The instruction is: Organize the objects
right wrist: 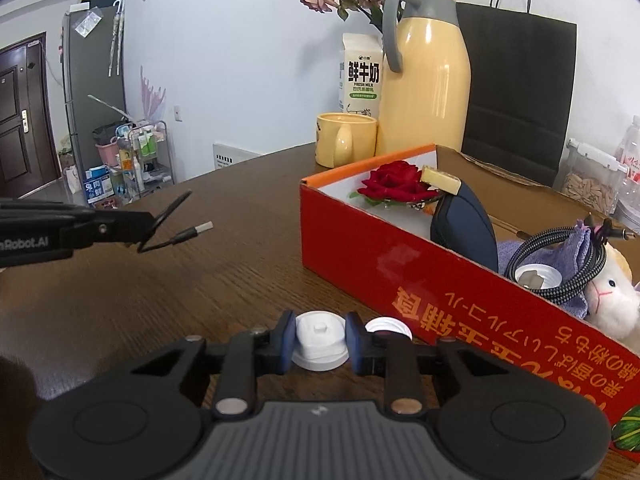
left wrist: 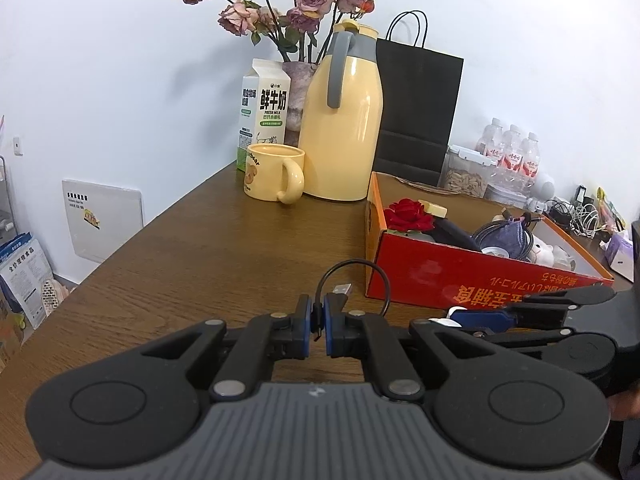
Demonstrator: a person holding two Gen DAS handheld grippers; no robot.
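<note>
At lower centre, the left gripper (left wrist: pixel 316 322) pinches a black USB cable (left wrist: pixel 362 270) while the right gripper (right wrist: pixel 318 342) clamps a white cap (right wrist: pixel 319 338) on the bench (right wrist: pixel 224 276) beside a red box (right wrist: pixel 440 284).

The table (left wrist: pixel 208 240) looks like brown wood with a visible grain and a soft sheen. The yellow flask (left wrist: pixel 342 128) has a glossy, smooth body with a matt grey plastic handle. Beside it, the yellow mug (left wrist: pixel 274 174) appears to be glazed ceramic. The black bag (left wrist: pixel 416 108) is matt paper, the milk carton (left wrist: pixel 264 112) printed card. The red box (right wrist: pixel 420 280) is cardboard with a glossy outer face. Inside it, a braided cable (right wrist: pixel 560 268) looks woven, and the white toy (right wrist: pixel 612 292) is plush. The white cap (right wrist: pixel 320 340) between blue pads (right wrist: pixel 288 340) is probably smooth plastic.
</note>
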